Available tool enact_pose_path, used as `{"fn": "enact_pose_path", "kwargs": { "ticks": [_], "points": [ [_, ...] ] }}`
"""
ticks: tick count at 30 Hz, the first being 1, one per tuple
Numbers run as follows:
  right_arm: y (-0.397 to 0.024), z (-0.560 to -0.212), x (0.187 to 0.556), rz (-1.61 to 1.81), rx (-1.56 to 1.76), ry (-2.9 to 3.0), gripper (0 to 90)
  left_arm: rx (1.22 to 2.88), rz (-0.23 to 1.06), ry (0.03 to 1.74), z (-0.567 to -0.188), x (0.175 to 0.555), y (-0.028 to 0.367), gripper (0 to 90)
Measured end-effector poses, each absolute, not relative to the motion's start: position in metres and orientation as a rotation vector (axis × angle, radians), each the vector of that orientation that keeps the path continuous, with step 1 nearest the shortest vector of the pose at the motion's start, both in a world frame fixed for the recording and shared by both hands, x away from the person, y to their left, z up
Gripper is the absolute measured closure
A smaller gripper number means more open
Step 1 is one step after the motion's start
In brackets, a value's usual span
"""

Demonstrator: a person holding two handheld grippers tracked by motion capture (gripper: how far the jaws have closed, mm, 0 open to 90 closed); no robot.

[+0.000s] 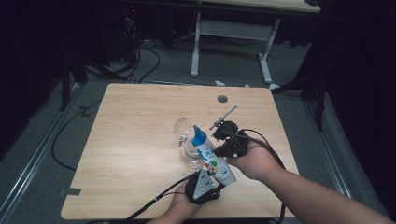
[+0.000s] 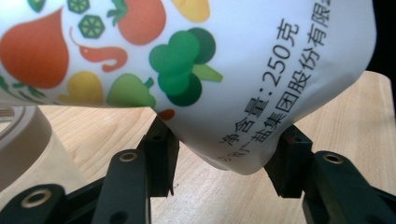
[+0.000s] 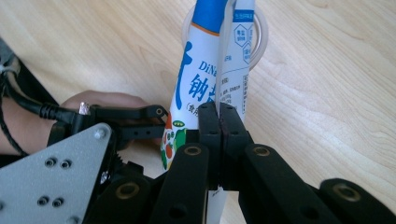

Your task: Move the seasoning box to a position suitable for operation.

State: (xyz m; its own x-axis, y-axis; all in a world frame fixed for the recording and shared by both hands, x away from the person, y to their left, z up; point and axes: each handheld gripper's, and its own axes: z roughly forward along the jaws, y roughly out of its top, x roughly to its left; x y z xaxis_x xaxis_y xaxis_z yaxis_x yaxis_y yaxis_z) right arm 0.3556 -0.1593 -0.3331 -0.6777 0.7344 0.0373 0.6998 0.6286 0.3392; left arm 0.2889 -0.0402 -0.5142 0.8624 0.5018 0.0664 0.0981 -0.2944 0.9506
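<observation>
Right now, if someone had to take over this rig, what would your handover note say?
Right gripper: shut on the side seam of the white-and-blue printed salt pouch, holding it tilted, blue top over the clear drinking glass.
Left gripper: jaws either side of the pouch's bottom corner, touching it; a firm grip is not certain.
Glass stands mid-way on the light wooden table; whether anything is in it cannot be told.
Done: pouch lifted and aimed at the glass.
Left: probably emptying the pouch, then setting it down.

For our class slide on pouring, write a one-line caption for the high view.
Two grippers, left and right, tilt a pouch over a glass.
</observation>
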Motion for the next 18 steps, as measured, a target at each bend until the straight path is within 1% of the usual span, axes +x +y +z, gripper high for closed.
{"fn": "enact_pose_path", "kwargs": {
  "ticks": [7, 11, 18],
  "points": [
    [-0.1616, -0.3328, 0.3576, 0.517, 1.222, 2.716, 89.4, 1.857, 0.429, 0.448, -0.508, 0.2903, -0.0454, 53.5],
    [-0.1623, -0.3333, 0.3572, 0.526, 1.217, 2.727, 90.0, 1.855, 0.426, 0.455, -0.5056, 0.2917, -0.0465, 57.6],
    [-0.1649, -0.3319, 0.36, 0.543, 1.207, 2.692, 90.0, 1.841, 0.415, 0.47, -0.504, 0.2949, -0.046, 58.3]
  ]
}}
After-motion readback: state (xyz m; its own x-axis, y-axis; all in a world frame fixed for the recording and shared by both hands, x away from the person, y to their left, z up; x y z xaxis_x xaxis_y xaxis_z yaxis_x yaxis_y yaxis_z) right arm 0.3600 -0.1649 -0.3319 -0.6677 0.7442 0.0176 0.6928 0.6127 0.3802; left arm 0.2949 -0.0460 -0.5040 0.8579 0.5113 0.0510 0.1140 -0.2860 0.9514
